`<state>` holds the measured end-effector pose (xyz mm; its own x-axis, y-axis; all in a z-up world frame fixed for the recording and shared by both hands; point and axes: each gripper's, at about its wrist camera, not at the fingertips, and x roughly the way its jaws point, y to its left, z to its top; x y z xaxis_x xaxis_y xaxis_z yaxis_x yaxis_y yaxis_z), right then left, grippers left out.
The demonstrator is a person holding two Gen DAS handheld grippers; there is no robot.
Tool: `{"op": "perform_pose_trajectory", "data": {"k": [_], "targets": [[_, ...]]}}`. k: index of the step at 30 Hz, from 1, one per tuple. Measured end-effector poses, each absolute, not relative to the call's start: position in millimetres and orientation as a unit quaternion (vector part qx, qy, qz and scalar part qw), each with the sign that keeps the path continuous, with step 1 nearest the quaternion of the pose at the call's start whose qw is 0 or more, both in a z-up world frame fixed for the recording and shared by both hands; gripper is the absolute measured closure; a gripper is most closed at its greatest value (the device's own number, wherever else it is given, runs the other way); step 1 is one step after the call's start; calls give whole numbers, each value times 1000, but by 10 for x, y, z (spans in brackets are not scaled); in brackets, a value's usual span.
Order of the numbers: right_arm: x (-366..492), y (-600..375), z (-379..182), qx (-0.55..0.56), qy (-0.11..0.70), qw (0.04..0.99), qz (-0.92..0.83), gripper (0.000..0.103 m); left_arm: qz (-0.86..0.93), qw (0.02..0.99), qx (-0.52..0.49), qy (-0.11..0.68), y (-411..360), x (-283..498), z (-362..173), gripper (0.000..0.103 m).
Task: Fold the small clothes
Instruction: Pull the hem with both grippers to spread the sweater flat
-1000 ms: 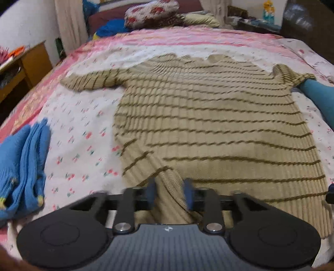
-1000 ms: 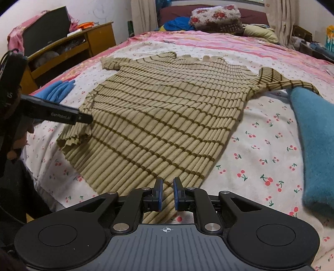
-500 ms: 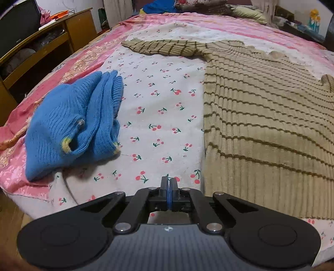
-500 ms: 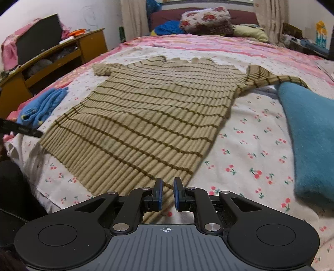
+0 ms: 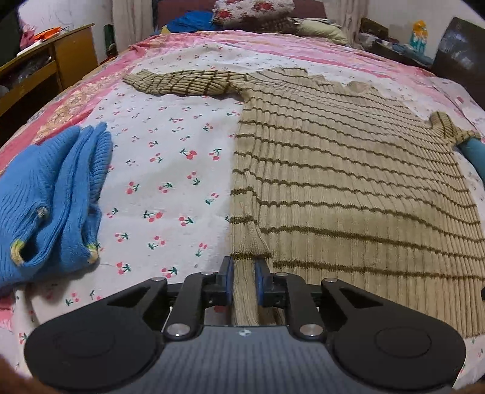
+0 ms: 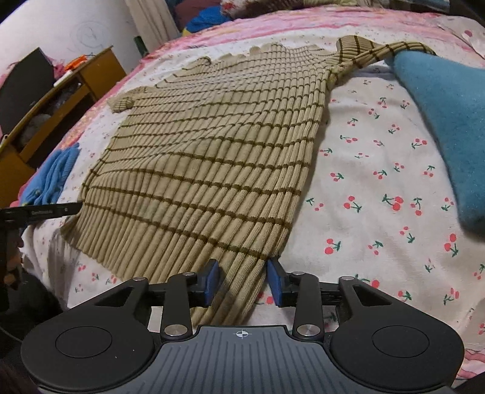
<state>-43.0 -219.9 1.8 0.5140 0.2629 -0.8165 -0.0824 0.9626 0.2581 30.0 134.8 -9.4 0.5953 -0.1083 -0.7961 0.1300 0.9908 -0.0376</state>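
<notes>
A tan ribbed sweater with dark stripes point(image 5: 348, 181) lies spread flat on the cherry-print bed sheet point(image 5: 169, 169), hem toward me. My left gripper point(image 5: 244, 283) stands at the hem's left corner, its blue pads slightly apart with a strip of hem between them. In the right wrist view the sweater point(image 6: 212, 157) fills the middle, and my right gripper point(image 6: 244, 280) is open around the hem's right corner, the fabric lying loosely between the pads. The left gripper's tip point(image 6: 42, 210) shows at the far left there.
A folded blue knit garment point(image 5: 51, 200) lies left of the sweater. A teal blanket point(image 6: 448, 127) lies on the right, over one sleeve end. A wooden desk point(image 6: 63, 100) stands left of the bed. Pillows point(image 5: 254, 12) are at the head.
My left gripper was shut beside the sweater and has moved right onto the hem's left corner with its pads parted. My right gripper has opened around the hem's right corner.
</notes>
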Motion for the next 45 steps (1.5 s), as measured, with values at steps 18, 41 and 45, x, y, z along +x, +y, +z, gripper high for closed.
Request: {"op": "perform_pose_trajectory", "data": {"k": [18,41,45], "targets": [[-542,-2275,235,44,480,873,74,87,-99,894,44,434,1308,30,184,90],[-132,-2293,419,10,446,893,50,85,-94,898,80,422,1146,235,183,89],[26,-2369,466,11,436,899,47,85,-116,903,82,405,891,388,272,89]]}}
